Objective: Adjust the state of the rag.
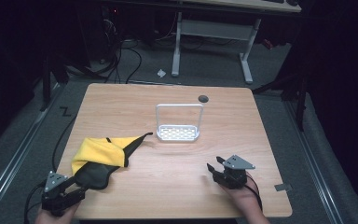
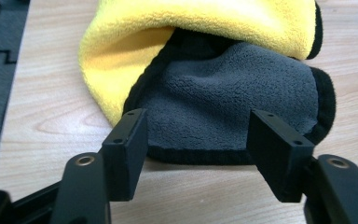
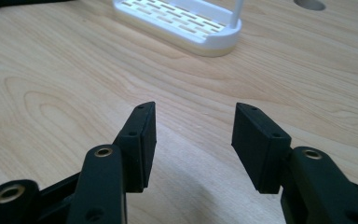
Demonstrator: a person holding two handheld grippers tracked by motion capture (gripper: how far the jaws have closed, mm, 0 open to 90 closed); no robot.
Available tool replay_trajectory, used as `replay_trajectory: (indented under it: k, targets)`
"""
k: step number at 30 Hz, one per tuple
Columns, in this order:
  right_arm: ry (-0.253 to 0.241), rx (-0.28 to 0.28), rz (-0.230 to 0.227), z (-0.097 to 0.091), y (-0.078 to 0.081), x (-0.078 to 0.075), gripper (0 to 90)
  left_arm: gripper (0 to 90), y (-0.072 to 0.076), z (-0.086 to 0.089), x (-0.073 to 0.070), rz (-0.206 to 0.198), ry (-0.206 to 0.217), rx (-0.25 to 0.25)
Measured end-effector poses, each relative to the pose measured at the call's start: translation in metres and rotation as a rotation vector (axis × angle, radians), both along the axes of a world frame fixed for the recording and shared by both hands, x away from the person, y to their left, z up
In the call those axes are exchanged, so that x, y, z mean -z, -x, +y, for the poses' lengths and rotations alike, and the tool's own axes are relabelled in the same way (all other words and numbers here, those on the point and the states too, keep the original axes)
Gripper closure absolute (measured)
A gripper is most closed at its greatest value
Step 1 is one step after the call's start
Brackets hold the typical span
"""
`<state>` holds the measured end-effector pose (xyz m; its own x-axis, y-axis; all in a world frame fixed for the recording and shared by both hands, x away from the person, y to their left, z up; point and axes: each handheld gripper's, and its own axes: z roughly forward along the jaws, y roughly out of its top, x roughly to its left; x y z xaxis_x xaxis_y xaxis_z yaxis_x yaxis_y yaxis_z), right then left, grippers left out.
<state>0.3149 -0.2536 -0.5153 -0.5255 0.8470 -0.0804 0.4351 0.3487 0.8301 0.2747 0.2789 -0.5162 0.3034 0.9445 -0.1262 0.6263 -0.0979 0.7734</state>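
Cloth (image 2: 223, 88) just ahead of wide-open left gripper (image 2: 198, 133), seemingly untouched.

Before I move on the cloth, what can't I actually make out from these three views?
- Table under the cloth: high view, covered by its folds.
- Cloth's far end: left gripper view, cut off by the top edge.
- White rack: right gripper view, top edge crops its frame.
- Both hands: high view, bottom edge cuts them behind the left gripper and right gripper.
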Motion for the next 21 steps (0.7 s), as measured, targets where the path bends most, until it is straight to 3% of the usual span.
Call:
replay_trajectory:
  k: [2, 3, 6, 19, 21]
  targets:
    - [0.005, -0.006, -0.005, 0.001, 0.001, 0.000, 50.3, 38.8, 0.000, 0.002, 0.000, -0.002, 0.021, -0.002]
    - [0.002, -0.010, -0.008, 0.003, 0.002, 0.000, 50.3, 38.8, -0.002, 0.007, 0.001, -0.001, 0.058, -0.011]
    - [0.000, -0.009, -0.008, 0.004, 0.003, 0.000, 50.2, 38.8, -0.004, 0.010, 0.002, 0.001, 0.079, -0.010]
    - [0.011, -0.009, 0.007, 0.005, 0.000, 0.004, 50.3, 40.8, -0.005, 0.012, -0.001, -0.025, 0.100, 0.020]
    - [0.009, -0.014, 0.010, 0.005, 0.000, 0.004, 50.3, 48.0, -0.006, 0.011, -0.009, -0.049, 0.124, 0.012]
